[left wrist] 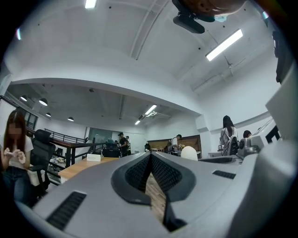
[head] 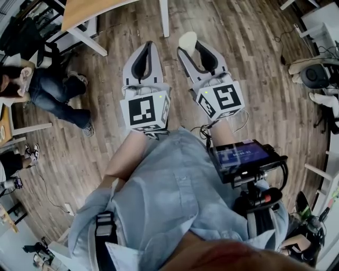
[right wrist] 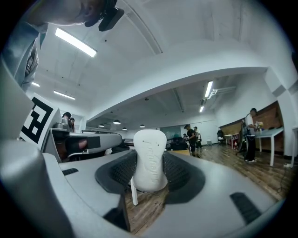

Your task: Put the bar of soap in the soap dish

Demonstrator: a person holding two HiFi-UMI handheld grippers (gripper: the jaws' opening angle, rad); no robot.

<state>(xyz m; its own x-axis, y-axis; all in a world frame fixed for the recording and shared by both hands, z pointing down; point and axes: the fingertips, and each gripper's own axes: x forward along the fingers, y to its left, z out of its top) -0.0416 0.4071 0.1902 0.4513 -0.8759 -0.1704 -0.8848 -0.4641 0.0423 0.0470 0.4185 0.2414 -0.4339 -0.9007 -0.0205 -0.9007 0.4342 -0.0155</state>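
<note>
**White soap gripped in the right tool, dish not in sight**

White and smooth, the bar of soap (right wrist: 150, 158) is held between the jaws of the right tool (head: 192, 48). The two jaws are closed on its narrow sides. Its broad face with the pressed lettering is turned toward the right gripper view. The lower part of the bar sits between the dark ribbed pads, and the rounded upper end stands out past the jaw tips.

The bar is judged to be light and stiff, but probably slippery, so a firm and even squeeze on the sides is needed. It may slide forward out of the pads if the tool is tilted down too quickly.

The left tool (left wrist: 150, 162) is closed with nothing in it; its pads meet at the tips, and only the wooden floor (head: 254, 69) is seen through the small gap behind them.

Both tools are held out over the floor, side by side and a little apart. The soap dish is not shown in any view. A wooden bench (head: 90, 8) is seen at the top edge of the head view, but what it carries cannot be told.
</note>
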